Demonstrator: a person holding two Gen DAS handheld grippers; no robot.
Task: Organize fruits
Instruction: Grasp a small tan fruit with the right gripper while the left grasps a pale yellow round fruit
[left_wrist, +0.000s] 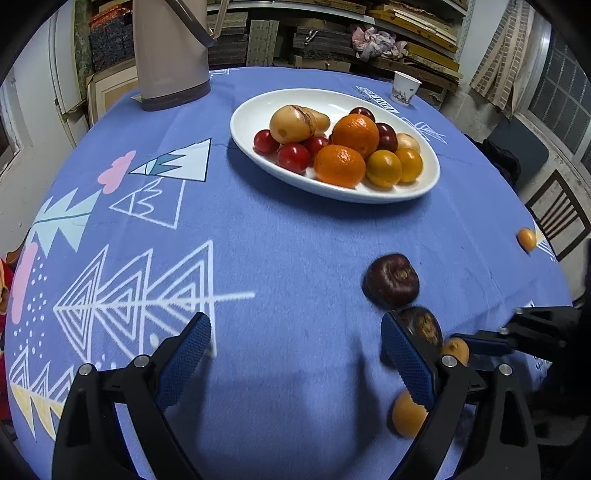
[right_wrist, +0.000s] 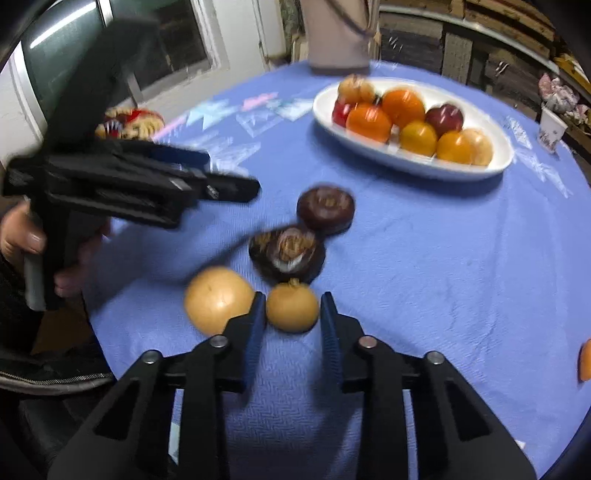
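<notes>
A white oval plate (left_wrist: 241, 129) holds oranges, red and yellow fruits at the far middle of the blue tablecloth. Two dark purple fruits (right_wrist: 325, 208) (right_wrist: 286, 251) lie on the cloth in front of my right gripper (right_wrist: 293, 301). That gripper is shut on a small yellow-brown fruit (right_wrist: 291, 312), which rests on the cloth. A larger yellow fruit (right_wrist: 218, 299) lies just left of it. My left gripper (left_wrist: 295, 325) stands open over bare cloth with nothing between its fingers. Its right finger partly hides the nearer dark fruit (left_wrist: 424, 325).
A tall pinkish jug (left_wrist: 170, 55) stands at the table's far left, and a paper cup (left_wrist: 404, 88) behind the plate. One small orange fruit (left_wrist: 526, 239) lies near the right table edge, with a wooden chair (left_wrist: 561, 214) beyond it. A person's hand (right_wrist: 22, 236) holds the left gripper.
</notes>
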